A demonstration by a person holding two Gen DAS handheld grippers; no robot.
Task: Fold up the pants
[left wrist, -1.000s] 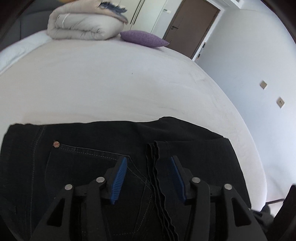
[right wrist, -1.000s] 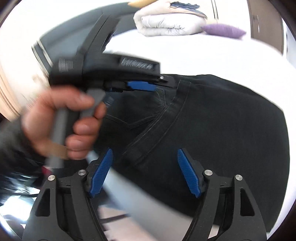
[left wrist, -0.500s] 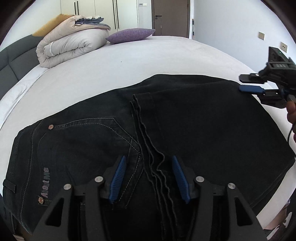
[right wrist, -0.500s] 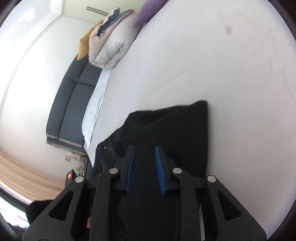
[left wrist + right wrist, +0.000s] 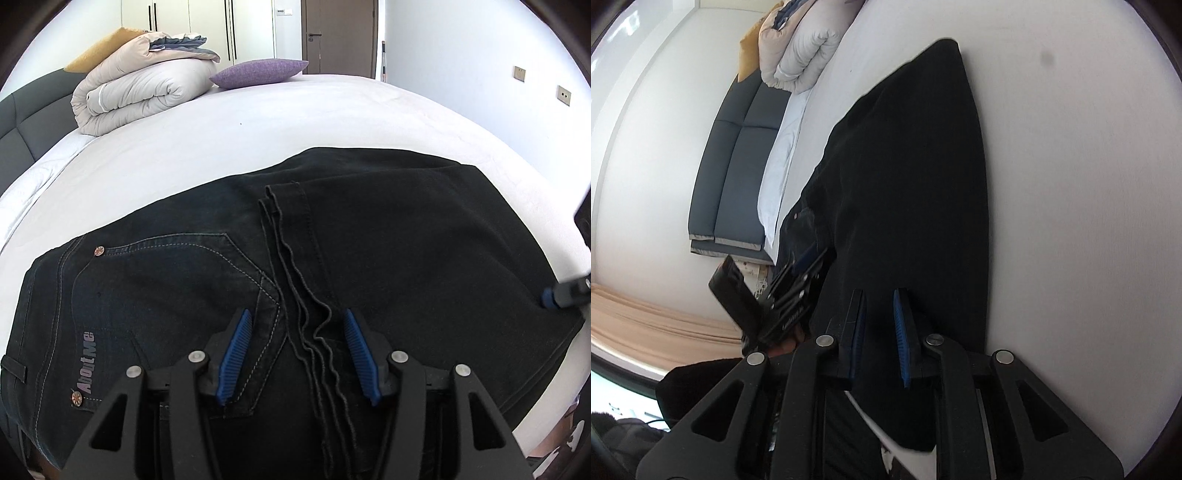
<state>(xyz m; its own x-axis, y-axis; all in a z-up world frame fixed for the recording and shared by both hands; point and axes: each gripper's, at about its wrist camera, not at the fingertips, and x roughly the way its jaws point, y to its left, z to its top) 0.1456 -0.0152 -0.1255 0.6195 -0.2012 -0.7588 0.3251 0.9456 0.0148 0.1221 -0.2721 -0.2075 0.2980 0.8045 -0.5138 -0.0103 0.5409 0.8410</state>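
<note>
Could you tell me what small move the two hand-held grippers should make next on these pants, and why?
Probably close the left hand-held gripper on the stacked leg hems lying between its open fingers. The pants lie folded once on the bed, hems over the seat by the back pocket. The right hand-held gripper, narrowly open, already sits at the fold edge, ready to lift together.

Bright, even daylight, both views sharp, heavy fisheye bending and dark vignette at the edges
</note>
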